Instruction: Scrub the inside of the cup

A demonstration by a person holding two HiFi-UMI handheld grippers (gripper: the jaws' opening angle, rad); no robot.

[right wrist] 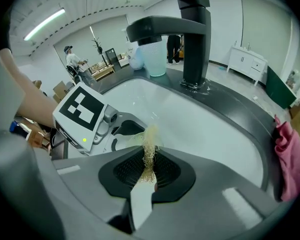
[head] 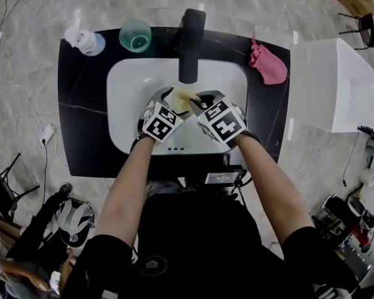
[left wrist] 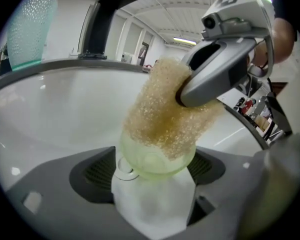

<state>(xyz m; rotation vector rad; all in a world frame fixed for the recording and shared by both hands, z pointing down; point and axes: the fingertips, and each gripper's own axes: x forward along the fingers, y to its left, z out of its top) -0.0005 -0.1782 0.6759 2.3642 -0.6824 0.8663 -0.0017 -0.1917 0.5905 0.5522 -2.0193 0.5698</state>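
A pale green translucent cup (left wrist: 155, 165) sits low in the white sink basin (left wrist: 65, 114), between the jaws of my left gripper (left wrist: 154, 186). The jaws stand wide on either side of it, and I see no pad pressing on it. My right gripper (right wrist: 149, 176) is shut on a yellow sponge (right wrist: 150, 144). The sponge (left wrist: 165, 114) pokes down into the cup's mouth. In the head view both grippers meet over the basin just below the faucet, left gripper (head: 168, 104) and right gripper (head: 196, 101), with the sponge (head: 186, 96) between them.
A black faucet (head: 191, 42) overhangs the basin (head: 131, 86), close above the grippers. On the black counter (head: 81, 104) stand a teal cup (head: 136, 36) and a white bottle (head: 84, 40) at the back left. A pink cloth (head: 266, 64) lies at the back right, beside a white box (head: 333, 83).
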